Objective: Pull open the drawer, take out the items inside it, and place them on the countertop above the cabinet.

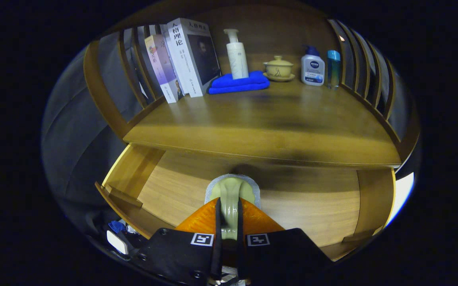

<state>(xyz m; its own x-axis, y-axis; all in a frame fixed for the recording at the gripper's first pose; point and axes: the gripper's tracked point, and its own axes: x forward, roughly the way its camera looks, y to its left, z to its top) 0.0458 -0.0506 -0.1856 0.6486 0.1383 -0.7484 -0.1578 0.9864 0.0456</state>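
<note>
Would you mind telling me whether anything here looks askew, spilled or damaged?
Nothing stands out. The books lean slightly against the rail, the pump bottle stands upright on the blue cloth, and the gripper is shut on a pale green item over the open drawer.

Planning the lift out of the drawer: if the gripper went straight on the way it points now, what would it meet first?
The gripper, shut on a pale green brush over the open drawer, likely meets the countertop's front edge first; depth is unclear.

Brush held over the open drawer (312, 206).
Your gripper (229, 216) pinches the brush (231, 194) handle between both fingers; countertop (261, 123) lies beyond.
</note>
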